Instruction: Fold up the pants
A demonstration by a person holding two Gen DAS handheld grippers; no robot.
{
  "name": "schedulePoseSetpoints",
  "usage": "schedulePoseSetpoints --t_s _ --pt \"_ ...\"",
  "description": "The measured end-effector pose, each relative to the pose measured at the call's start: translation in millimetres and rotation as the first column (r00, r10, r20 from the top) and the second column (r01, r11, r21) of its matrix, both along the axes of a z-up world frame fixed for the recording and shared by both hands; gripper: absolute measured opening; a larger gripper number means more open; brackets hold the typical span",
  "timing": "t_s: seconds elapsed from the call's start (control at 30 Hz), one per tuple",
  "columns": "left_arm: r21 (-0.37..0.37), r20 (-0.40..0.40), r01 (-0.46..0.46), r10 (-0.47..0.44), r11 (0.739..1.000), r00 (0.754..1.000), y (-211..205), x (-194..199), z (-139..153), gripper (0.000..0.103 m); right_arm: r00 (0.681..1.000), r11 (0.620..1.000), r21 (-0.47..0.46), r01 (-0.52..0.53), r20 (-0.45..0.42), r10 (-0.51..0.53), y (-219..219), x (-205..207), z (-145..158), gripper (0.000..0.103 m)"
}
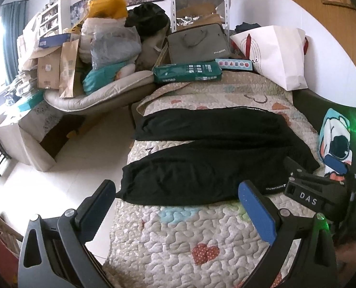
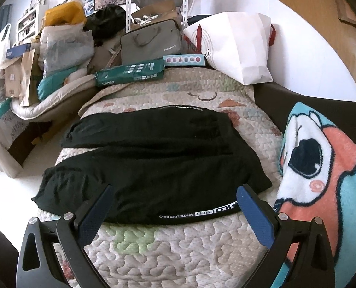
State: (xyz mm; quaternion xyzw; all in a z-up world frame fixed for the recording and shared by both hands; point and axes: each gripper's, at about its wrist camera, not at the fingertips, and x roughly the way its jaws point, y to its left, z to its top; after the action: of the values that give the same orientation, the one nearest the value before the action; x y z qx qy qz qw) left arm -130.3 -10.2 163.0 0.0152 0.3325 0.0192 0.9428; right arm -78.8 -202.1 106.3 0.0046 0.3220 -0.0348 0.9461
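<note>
Two black legs of the pants (image 1: 209,158) lie flat across my quilted bedspread (image 1: 178,235) in the left wrist view, cuffs at its left edge, waistband toward the right edge. My left gripper (image 1: 178,199) stands wide and empty above the near part of the bedspread; the right gripper (image 1: 307,189) shows by the waistband, its jaws unclear. In the right wrist view, my right gripper (image 2: 175,206) is spread wide, holding nothing, over the near leg of the pants (image 2: 154,165), beside a cartoon blanket (image 2: 321,180).
</note>
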Motion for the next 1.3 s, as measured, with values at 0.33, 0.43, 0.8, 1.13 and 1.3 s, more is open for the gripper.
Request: schedulePoseSetpoints --t_s 0.33,0.43,0.8,1.13,1.3 --pt "-0.060 -0.094 -0.011 0.006 0.998 0.996 16.1 41.0 -32.5 0.102 0.996 0.999 -0.051 -0.014 -0.086 0.010 8.4 13.8 -23.3 0.103" --pt "-0.070 -0.111 -0.022 0.014 0.997 0.994 22.2 56.1 -40.6 0.102 0.995 0.997 -0.077 -0.026 -0.096 0.019 12.6 19.2 -19.6 0.103" --pt "-0.035 -0.116 0.002 -0.006 0.999 0.993 35.6 124.6 -44.4 0.102 0.963 0.969 -0.111 -0.221 -0.185 0.198 27.5 87.0 25.6 0.103" --pt "-0.161 -0.239 0.062 -0.100 0.985 0.966 88.9 244.9 -52.6 0.102 0.951 0.971 -0.091 -0.220 -0.243 0.193 -20.8 201.9 22.9 0.099" --pt "-0.187 -0.279 0.081 -0.132 0.979 0.951 107.8 315.6 -69.8 0.102 0.943 0.974 -0.068 -0.216 -0.274 0.190 -50.3 250.3 13.9 0.089"
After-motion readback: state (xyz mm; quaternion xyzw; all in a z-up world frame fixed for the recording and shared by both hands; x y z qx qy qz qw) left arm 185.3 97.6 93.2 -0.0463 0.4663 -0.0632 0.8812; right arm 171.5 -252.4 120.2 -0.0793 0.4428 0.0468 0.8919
